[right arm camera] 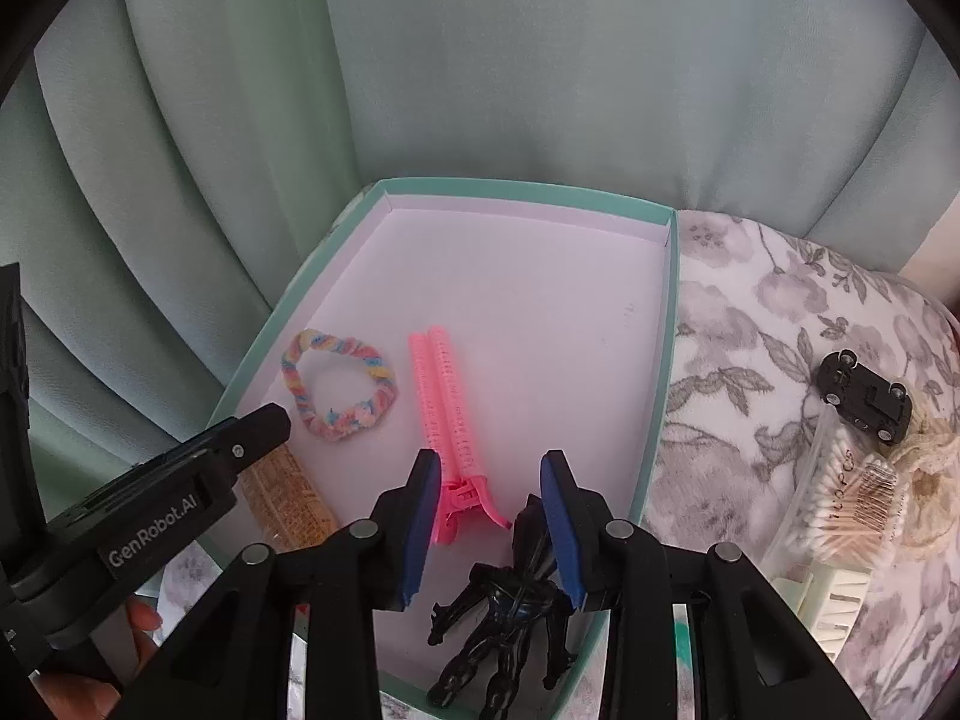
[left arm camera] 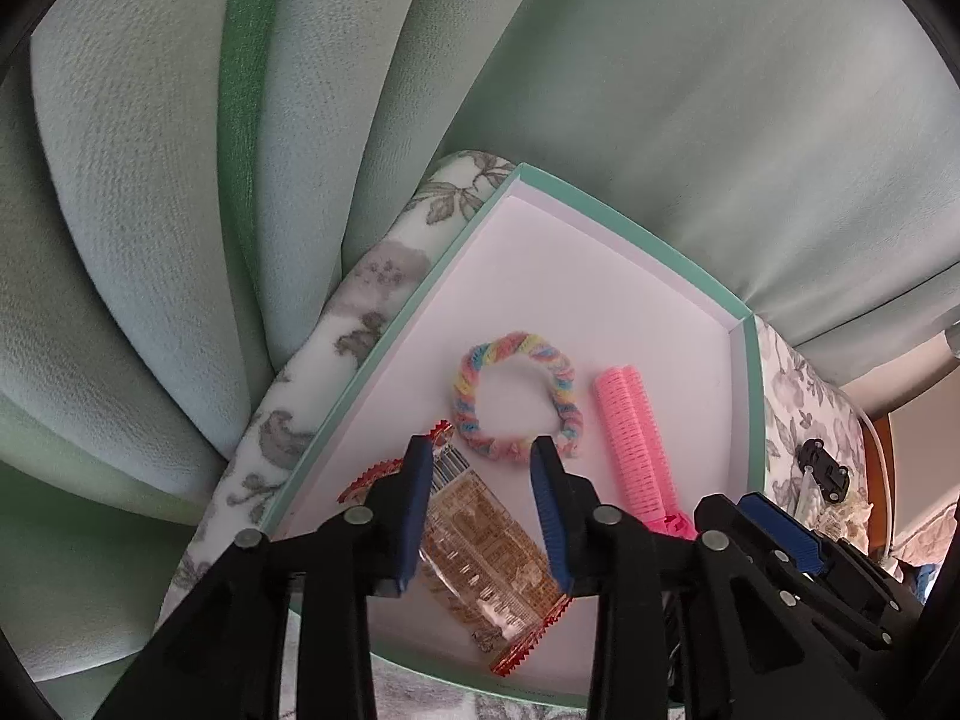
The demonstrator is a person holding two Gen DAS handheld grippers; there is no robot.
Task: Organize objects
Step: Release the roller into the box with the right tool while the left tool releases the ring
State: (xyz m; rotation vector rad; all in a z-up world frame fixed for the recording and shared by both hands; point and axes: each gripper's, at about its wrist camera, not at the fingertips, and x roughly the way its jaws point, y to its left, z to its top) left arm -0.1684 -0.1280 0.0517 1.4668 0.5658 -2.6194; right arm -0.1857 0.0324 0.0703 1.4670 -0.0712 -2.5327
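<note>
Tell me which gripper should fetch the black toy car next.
Right. The black toy car lies on the floral cover right of the box, on the right gripper's side. The left gripper, open, hovers over the snack packet at the box's far left.

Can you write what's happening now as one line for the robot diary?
left claw: open above snack packet | right claw: open over black figure | box: hair tie, pink clip inside

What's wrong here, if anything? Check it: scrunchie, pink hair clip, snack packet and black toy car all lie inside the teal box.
The black toy car is not in the teal box; the right wrist view shows it out on the floral cloth. The scrunchie, pink hair clip and snack packet do lie inside.
</note>
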